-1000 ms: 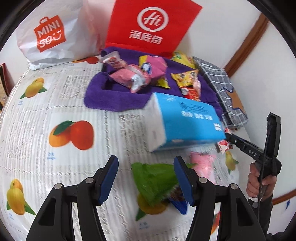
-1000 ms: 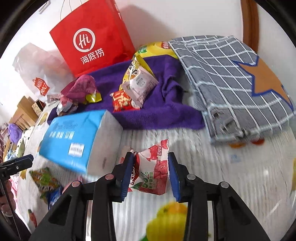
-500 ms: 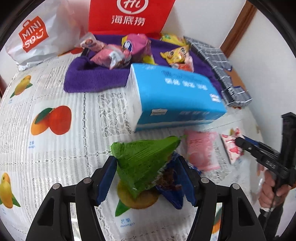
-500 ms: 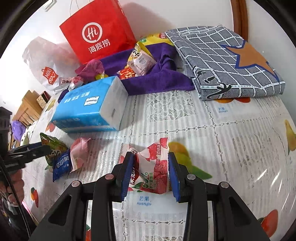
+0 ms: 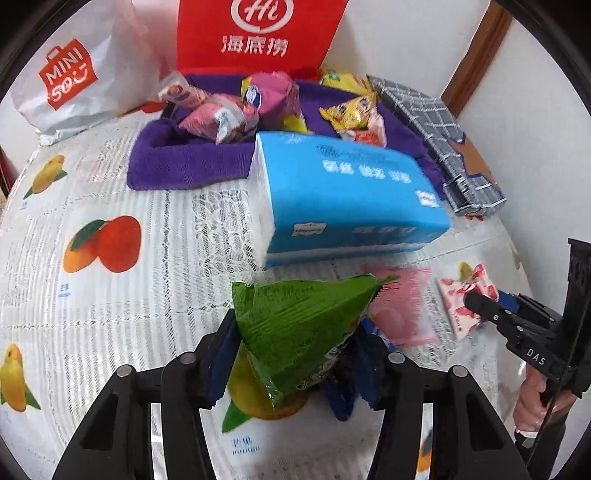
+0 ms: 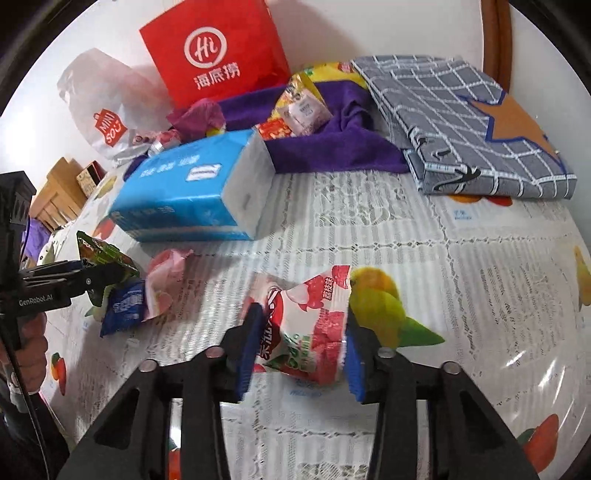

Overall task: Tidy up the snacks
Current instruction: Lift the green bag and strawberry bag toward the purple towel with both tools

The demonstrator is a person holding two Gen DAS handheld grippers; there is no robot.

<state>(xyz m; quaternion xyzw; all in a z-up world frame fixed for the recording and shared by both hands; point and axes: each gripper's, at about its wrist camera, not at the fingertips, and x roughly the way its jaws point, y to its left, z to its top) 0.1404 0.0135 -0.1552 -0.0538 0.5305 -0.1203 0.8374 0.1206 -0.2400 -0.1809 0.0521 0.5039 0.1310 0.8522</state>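
A green snack packet (image 5: 303, 325) stands between the pads of my left gripper (image 5: 295, 354), whose jaws are closing and press it on both sides. A dark blue packet (image 5: 343, 398) lies under its right finger and a pink packet (image 5: 402, 314) just beyond. My right gripper (image 6: 301, 343) is closing on a red and white candy packet (image 6: 314, 317), which it holds just above the fruit-print tablecloth (image 6: 480, 280). The right wrist view shows the left gripper (image 6: 99, 277) at far left on the green packet (image 6: 107, 258). The left wrist view shows the right gripper (image 5: 480, 306) at the right edge.
A blue tissue pack (image 5: 343, 195) lies mid-table. Behind it a purple towel (image 5: 184, 162) carries several snack packets. A red paper bag (image 5: 255, 33) and a white shopping bag (image 5: 74, 81) stand against the wall. A folded grey checked cloth (image 6: 461, 118) lies at back right.
My left gripper moved forward over the green packet and narrowed around it. My right gripper drew back from the tissue pack, carrying the red and white packet.
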